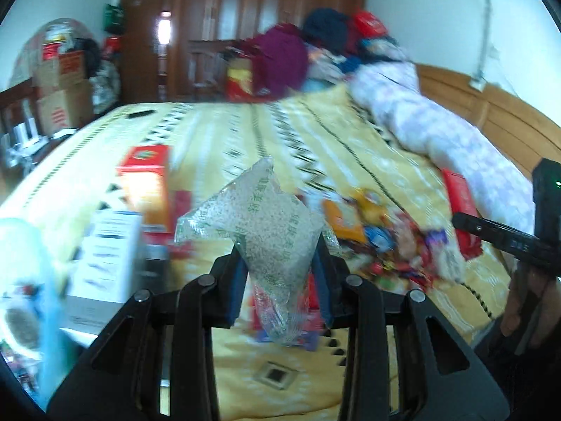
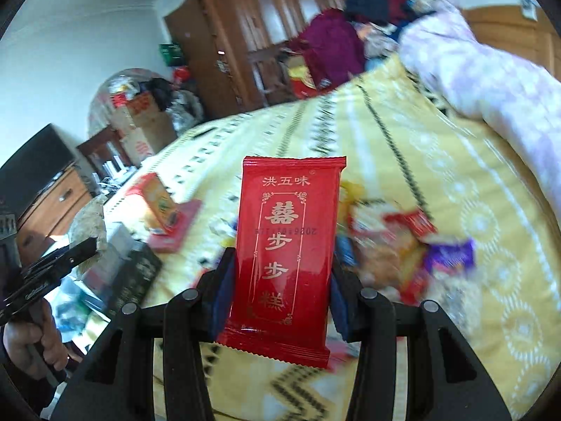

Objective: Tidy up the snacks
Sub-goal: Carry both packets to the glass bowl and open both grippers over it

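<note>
**Both grippers held snack packets above the bed**

At the far left of the yellow patterned bedspread [image 1: 245,133] stood a white box [image 1: 108,256], and just behind it an upright orange-and-red box [image 1: 147,182]; motion blur hid their lettering.

Next came the left gripper [image 1: 280,273], raised over the bed. Its blue-padded fingers [image 1: 236,291] were clamped on a clear bag of pale grains [image 1: 259,231] with green printing. The bag stood upright between the pads, its top corner pointing up and its lower end hanging below them.

Right of that bag, a loose heap of mixed snack wrappers [image 1: 385,242] lay on the bedspread in orange, red, blue and purple, too blurred to tell apart. A red packet [image 1: 459,207] lay at the heap's far edge, near a rolled lilac quilt [image 1: 438,119] that ran along the wooden headboard [image 1: 498,108].

Furthest right, the right gripper [image 2: 280,280] was closed on a flat red packet with gold Chinese characters [image 2: 284,252]. This packet stood upright and faced the camera, gripped by its two long edges, clear of the bedspread. Behind it, clothes [image 2: 336,42] were piled at the far end of the bed in front of a dark wooden wardrobe [image 2: 252,17].
</note>
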